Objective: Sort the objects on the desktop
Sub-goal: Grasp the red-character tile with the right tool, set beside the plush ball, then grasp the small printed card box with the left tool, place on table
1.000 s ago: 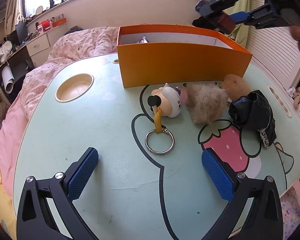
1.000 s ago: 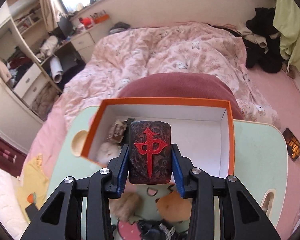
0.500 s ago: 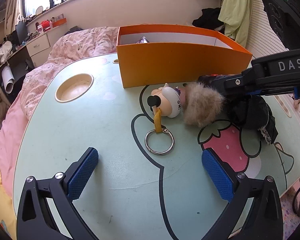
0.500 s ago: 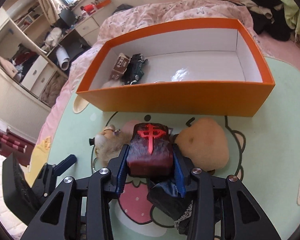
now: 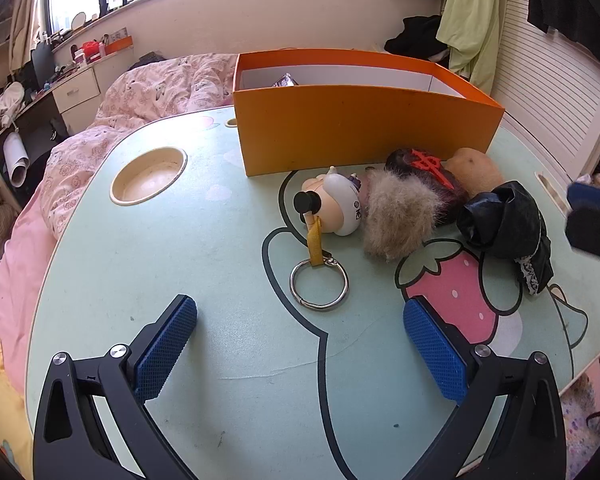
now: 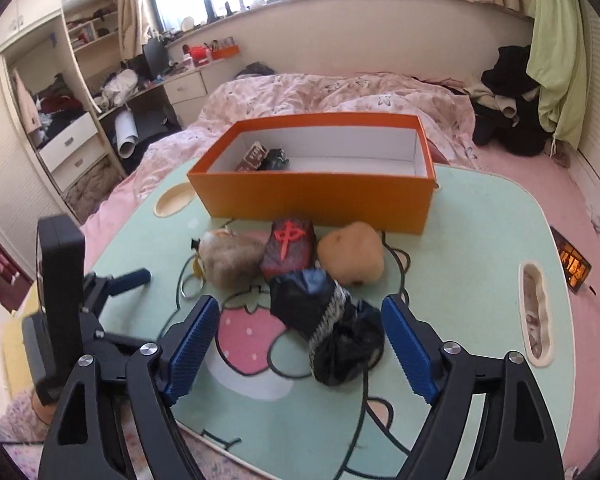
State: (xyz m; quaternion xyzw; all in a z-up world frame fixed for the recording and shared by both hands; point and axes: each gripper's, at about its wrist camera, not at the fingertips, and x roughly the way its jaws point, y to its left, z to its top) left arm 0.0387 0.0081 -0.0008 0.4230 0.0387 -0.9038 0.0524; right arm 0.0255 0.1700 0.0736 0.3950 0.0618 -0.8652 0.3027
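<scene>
A dark mahjong-tile block with a red character [image 6: 290, 246] lies on the table between a beige fur ball [image 6: 230, 258] and a tan plush [image 6: 352, 256], just in front of the orange box [image 6: 320, 196]. My right gripper [image 6: 299, 301] has drawn back from it. Its jaws are opening and grip nothing; a black bundle [image 6: 324, 320] lies on the table between and beyond the fingers, untouched. My left gripper [image 5: 299, 305] stands open over bare table, short of a figure keychain [image 5: 336, 208] and its metal ring [image 5: 319, 286]. The block [image 5: 420, 164] also shows in the left wrist view.
Inside the box lie a small brown packet [image 6: 254, 156] and a dark toy [image 6: 274, 160]. The green table [image 5: 180, 260] has a round cup recess [image 5: 148, 176] at the left and a slot [image 6: 534, 324] at the right. A pink bed lies behind it.
My right gripper came down from above the box, set the tile block between the fur ball and the plush, let go and pulled back. The left gripper stayed still.
</scene>
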